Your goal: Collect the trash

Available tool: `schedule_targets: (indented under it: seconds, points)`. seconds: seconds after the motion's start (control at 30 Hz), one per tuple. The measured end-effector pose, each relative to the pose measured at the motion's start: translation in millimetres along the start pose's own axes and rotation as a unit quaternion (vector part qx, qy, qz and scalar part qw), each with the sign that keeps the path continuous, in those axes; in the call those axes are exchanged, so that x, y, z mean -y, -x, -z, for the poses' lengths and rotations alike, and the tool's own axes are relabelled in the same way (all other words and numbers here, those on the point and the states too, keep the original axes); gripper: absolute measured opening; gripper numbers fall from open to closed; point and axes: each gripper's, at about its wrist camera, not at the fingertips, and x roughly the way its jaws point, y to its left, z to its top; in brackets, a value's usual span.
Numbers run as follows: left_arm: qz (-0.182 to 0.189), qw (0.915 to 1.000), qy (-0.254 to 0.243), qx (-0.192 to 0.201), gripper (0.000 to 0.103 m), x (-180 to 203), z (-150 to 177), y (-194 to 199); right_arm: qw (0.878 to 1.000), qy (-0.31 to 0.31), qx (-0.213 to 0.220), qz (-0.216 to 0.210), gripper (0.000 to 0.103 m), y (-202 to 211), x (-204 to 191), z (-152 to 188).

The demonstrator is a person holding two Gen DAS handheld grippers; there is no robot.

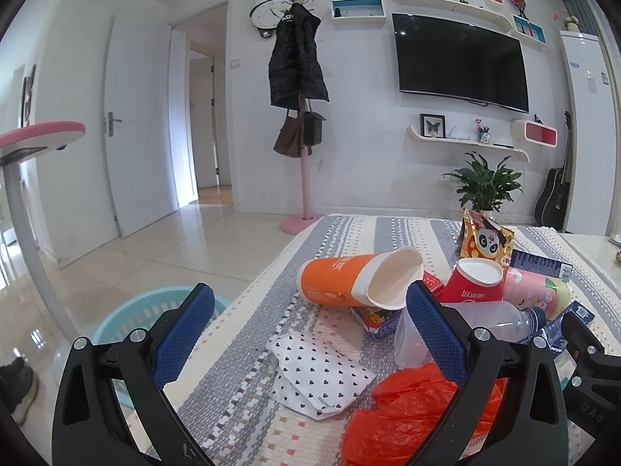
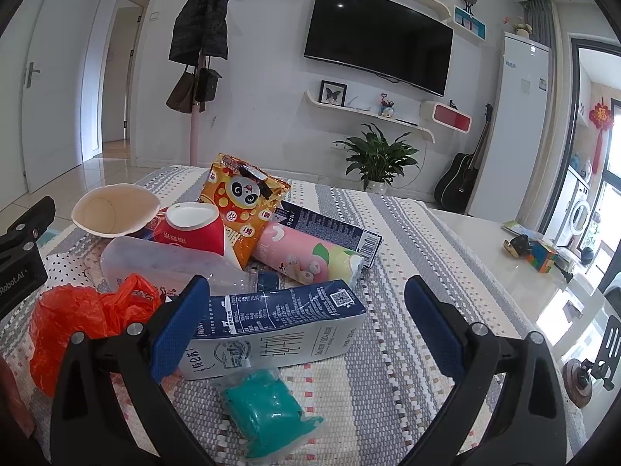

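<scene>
The left claw [image 1: 310, 326] hovers wide apart and empty above the near-left part of the surface [image 1: 349, 233], which wears a grey, cream and pink woven cloth. Between its blue pads lie a white wrapper with black hearts [image 1: 320, 374] and, at the lower right, a crumpled orange plastic bag [image 1: 407, 415]. Beyond them an orange paper cup [image 1: 349, 277] lies on its side, long axis running left to right, its open white mouth turned toward the right. Just right of it a red paper cup [image 1: 471, 281] stands upside down and tilted, beside a clear plastic bottle [image 1: 493, 324] lying with its cap end to the right. A panda snack bag [image 1: 485, 242] stands upright behind them. A light blue basket [image 1: 128, 318] sits on the tiled floor off the surface's left edge.

The right claw [image 2: 308, 324] is also wide apart and grips nothing. A navy and white milk carton [image 2: 279, 326] lies flat between its fingers, long axis left to right, touching the left pad. A teal lump in clear wrap [image 2: 269, 411] lies just in front of the carton. Farther back, a pink tube [image 2: 306, 256] lies pointing down to the right, resting against a second dark carton [image 2: 330, 227].

On the far wall hang a television [image 2: 378, 37] and shelves; a coat rack [image 1: 299, 77], a potted plant [image 2: 378, 159] and a guitar [image 2: 460, 180] stand below.
</scene>
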Motion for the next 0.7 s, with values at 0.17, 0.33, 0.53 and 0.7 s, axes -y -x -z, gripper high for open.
schedule_targets:
  seconds: [0.17, 0.33, 0.53, 0.7]
  points:
    - [0.002, 1.0000, 0.002, 0.001, 0.096, -0.4, -0.3, -0.1, 1.000, -0.001, -0.001, -0.001, 0.096, -0.2, 0.4, -0.1]
    - [0.002, 1.0000, 0.003, 0.000, 0.096, -1.3, -0.7, -0.3, 1.000, -0.002, -0.001, -0.001, 0.096, 0.1, 0.6, 0.3]
    - [0.003, 1.0000, 0.003, 0.000, 0.096, -1.6, -0.9, -0.1, 1.000, -0.002, -0.002, -0.001, 0.096, -1.3, 1.3, 0.9]
    - [0.003, 1.0000, 0.003, 0.000, 0.096, -1.6, -1.1, -0.5, 1.000, -0.003, -0.002, -0.001, 0.096, -1.2, 1.5, 0.9]
